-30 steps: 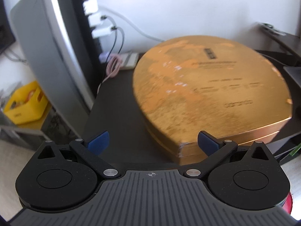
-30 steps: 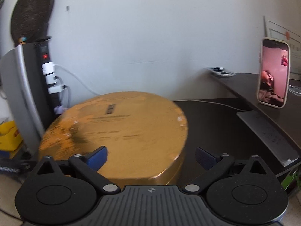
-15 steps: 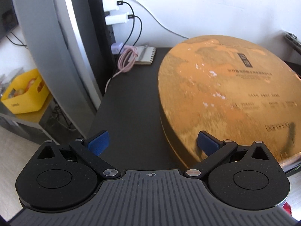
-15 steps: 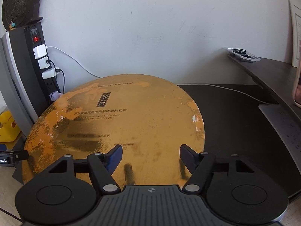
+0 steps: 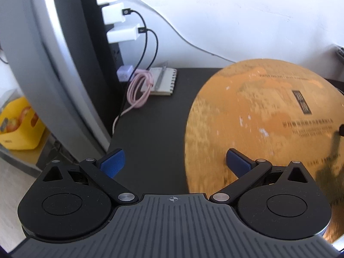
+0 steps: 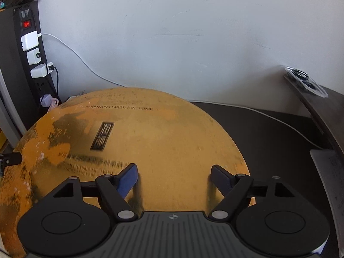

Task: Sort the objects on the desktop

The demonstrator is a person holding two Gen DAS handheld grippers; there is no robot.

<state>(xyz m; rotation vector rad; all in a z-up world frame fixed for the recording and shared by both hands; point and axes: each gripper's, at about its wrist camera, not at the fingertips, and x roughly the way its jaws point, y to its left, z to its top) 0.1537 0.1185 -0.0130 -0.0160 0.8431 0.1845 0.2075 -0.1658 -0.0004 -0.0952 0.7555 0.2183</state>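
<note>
A large round gold gift box (image 5: 268,124) with dark print on its lid lies on the dark desk (image 5: 154,129). My left gripper (image 5: 174,163) is open and straddles the box's left rim: one blue fingertip (image 5: 236,161) is over the lid, the other over bare desk. In the right wrist view the same box (image 6: 154,142) fills the middle. My right gripper (image 6: 174,177) hovers over its near part. Its jaws have just been opening, and nothing is between them.
A black power strip (image 6: 32,49) with white chargers stands at the left beside a grey curved panel (image 5: 53,64). A small notebook (image 5: 163,81) and a coiled pink cable (image 5: 137,90) lie at the desk's back. A yellow bin (image 5: 17,124) sits lower left, a raised shelf (image 6: 311,99) at the right.
Both grippers have slid left; the box now sits further right in the left wrist view. The right gripper came over the lid, its jaws narrowing and then widening again.
</note>
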